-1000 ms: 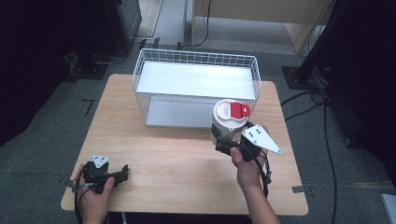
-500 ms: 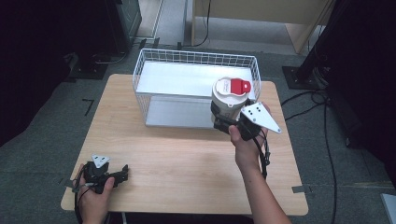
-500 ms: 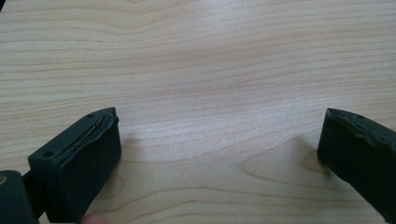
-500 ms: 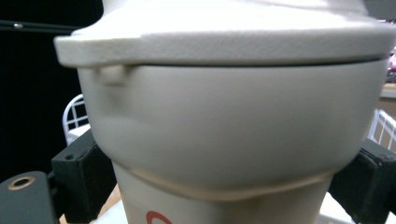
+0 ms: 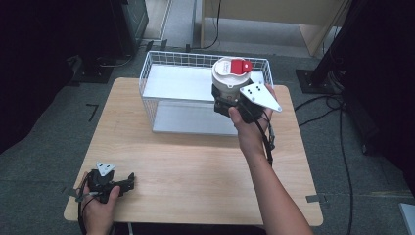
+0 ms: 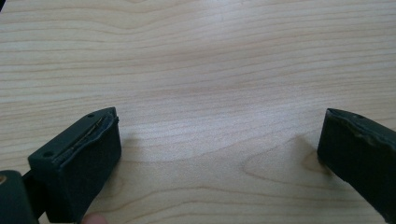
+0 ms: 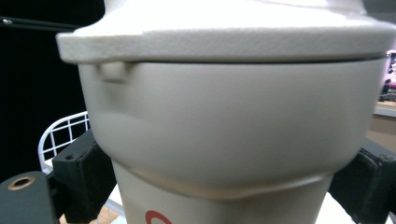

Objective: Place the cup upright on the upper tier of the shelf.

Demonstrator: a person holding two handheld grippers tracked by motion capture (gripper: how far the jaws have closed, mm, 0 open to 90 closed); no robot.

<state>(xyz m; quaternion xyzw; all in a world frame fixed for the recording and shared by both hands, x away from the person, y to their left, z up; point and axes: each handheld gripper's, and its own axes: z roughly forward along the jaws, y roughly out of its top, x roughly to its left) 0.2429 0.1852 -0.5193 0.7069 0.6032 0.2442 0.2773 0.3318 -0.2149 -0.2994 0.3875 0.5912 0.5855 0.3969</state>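
The right gripper point(image 5: 230, 100) has its jaws clamped on the lower body of a white tub point(image 5: 229, 79), one pad point(image 7: 86, 175) on each side, just under the flare below the lid. The tub stands upright, red tab point(image 5: 240, 66) on top, held above the wire basket's point(image 5: 147, 76) near right part. The basket's white floor looks bare. The left gripper point(image 5: 120, 182) rests on the table point(image 5: 195, 161) with its jaws spread wide; between the pads point(image 6: 88, 163) lies bare wood.
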